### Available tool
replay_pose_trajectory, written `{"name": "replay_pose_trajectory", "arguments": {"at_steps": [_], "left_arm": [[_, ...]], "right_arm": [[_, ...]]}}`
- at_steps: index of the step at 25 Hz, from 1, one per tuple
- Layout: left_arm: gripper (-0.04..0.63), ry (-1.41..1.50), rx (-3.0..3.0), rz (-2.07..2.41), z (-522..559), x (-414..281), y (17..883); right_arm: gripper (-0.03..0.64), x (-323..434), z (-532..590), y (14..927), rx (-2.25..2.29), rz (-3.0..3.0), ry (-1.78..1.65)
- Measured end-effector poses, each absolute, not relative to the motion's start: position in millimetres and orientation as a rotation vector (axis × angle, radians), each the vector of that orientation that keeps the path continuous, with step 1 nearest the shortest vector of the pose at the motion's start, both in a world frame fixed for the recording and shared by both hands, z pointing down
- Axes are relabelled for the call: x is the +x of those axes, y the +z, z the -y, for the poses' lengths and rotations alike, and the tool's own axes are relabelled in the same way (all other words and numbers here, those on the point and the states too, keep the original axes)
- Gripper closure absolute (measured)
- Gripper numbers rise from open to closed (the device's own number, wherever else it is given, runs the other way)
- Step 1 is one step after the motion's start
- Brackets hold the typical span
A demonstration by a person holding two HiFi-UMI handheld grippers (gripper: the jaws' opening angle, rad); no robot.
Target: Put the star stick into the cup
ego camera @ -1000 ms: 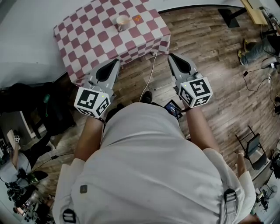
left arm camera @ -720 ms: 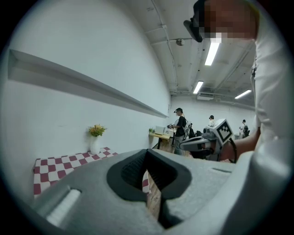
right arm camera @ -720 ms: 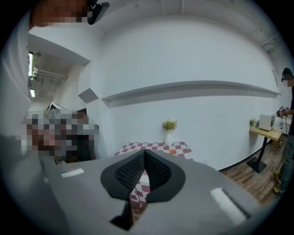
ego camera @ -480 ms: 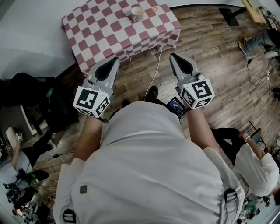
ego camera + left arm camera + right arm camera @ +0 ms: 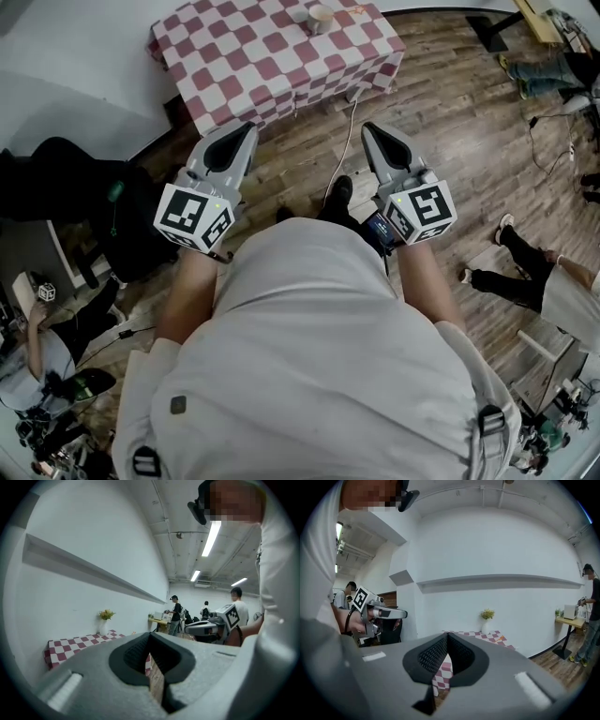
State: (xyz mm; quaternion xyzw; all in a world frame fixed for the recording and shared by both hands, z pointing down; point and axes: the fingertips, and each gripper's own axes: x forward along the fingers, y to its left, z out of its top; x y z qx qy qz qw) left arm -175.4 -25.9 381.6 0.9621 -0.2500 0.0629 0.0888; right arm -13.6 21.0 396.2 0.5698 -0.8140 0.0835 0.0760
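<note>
The only print that shows is the black-and-white square marker on each gripper's cube. The left gripper [image 5: 247,128] and the right gripper [image 5: 369,127] are held level side by side over the wood floor [image 5: 441,112]. Each one's fingers are pressed together at the tips, with nothing between them. At 12 o'clock from them, well apart, stands the table [image 5: 253,56] under a red-and-white checked cloth, its far edge cut off by the head view. The cup [image 5: 321,17] sits near that edge; in the right gripper view it reads as a white vessel with yellow flowers. The star stick [image 5: 500,639] lies on the cloth near the cup, at its 3 o'clock, an orange speck too small to show its shape. The wearer's white shirt [image 5: 319,366] hides the floor below.
</note>
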Motion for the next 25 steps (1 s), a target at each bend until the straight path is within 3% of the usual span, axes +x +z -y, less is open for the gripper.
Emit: {"name": "replay_pose_trajectory", "arguments": {"at_steps": [9, 25], "left_arm": [[0.592, 0.171, 2.878, 0.696, 15.0, -211.0, 382.1], [0.592, 0.147, 2.91, 0.657, 8.8, -200.8, 370.0]], "right_arm": [[0.607, -56.6, -42.4, 391.3, 1.746, 2.424, 0.216], [0.607, -55.5, -50.2, 378.9, 1.768, 2.429, 0.188]]}}
